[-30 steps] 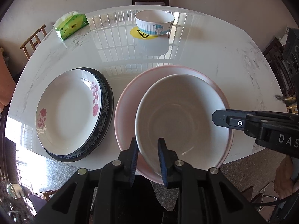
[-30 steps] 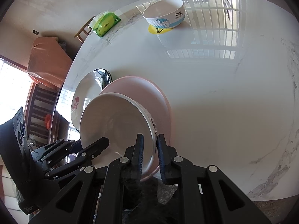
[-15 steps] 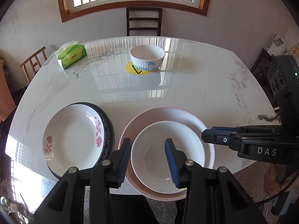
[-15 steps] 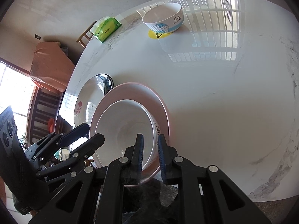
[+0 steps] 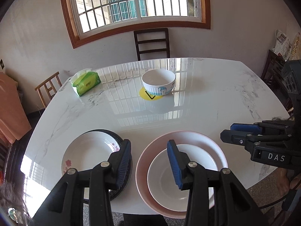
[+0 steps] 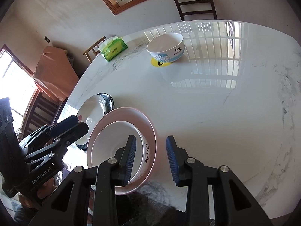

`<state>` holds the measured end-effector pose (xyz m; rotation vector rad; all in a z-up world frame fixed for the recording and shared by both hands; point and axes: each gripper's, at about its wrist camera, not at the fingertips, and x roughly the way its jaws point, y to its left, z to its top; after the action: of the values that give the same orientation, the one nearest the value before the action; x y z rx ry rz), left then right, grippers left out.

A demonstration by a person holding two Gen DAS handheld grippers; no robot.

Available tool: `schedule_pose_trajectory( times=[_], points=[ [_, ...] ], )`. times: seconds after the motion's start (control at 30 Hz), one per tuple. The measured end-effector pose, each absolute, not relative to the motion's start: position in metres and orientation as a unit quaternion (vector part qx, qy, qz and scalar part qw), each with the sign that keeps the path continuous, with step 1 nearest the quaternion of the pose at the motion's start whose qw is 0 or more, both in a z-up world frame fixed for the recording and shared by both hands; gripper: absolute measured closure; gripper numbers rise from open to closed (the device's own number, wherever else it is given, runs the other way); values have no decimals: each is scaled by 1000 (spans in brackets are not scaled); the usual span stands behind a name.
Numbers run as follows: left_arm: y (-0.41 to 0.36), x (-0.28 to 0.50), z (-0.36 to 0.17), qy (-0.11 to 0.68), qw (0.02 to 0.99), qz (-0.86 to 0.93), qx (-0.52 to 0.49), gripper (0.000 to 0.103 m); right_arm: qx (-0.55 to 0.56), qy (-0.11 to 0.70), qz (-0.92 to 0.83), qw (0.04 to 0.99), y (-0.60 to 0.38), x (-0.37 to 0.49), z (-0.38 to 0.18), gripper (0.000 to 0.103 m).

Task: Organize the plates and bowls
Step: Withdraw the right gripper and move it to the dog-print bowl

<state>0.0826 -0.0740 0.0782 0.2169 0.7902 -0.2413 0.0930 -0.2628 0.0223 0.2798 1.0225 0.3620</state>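
Observation:
A white bowl (image 5: 160,179) (image 6: 109,146) rests inside a wider pink bowl (image 5: 188,136) (image 6: 122,114) at the table's near edge. Above its left side hovers my left gripper (image 5: 148,146) (image 6: 80,124), jaws opening, nothing pressed between the blue pads. My right gripper (image 6: 150,141) (image 5: 228,131) hangs over the bowls' right rim. Its jaws are opening too, and the rim shows between the pads untouched. To the left, a white flowered plate (image 5: 88,154) (image 6: 94,107) lies on a dark blue plate (image 5: 101,130) (image 6: 109,98). A white cartoon bowl (image 5: 159,82) (image 6: 165,45) stands on a yellow sticker (image 5: 144,94) farther back.
A green tissue pack (image 5: 85,82) (image 6: 114,50) lies at the far left of the white marble table (image 5: 207,98). A dark wooden chair (image 5: 151,43) stands behind the table under the window, and a lighter chair (image 5: 48,88) at the left.
Both grippers let go of the white bowl's rim, the left first, and rose away. The bowl, earlier tilted, now sits level in the pink bowl.

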Motion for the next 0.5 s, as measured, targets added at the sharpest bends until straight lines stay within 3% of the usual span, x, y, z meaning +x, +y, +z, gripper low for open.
schedule_pose_trajectory(
  times=[0.1, 0.23, 0.5],
  points=[
    [-74, 84, 81, 370, 915, -114, 115, 60, 99, 452, 166, 871, -261, 91, 27, 69],
    [-75, 89, 84, 358, 919, -111, 124, 60, 94, 425, 156, 886, -265, 93, 31, 40],
    [-82, 108, 83, 343, 922, -99, 150, 60, 109, 434, 152, 881, -278, 113, 25, 38]
  ],
)
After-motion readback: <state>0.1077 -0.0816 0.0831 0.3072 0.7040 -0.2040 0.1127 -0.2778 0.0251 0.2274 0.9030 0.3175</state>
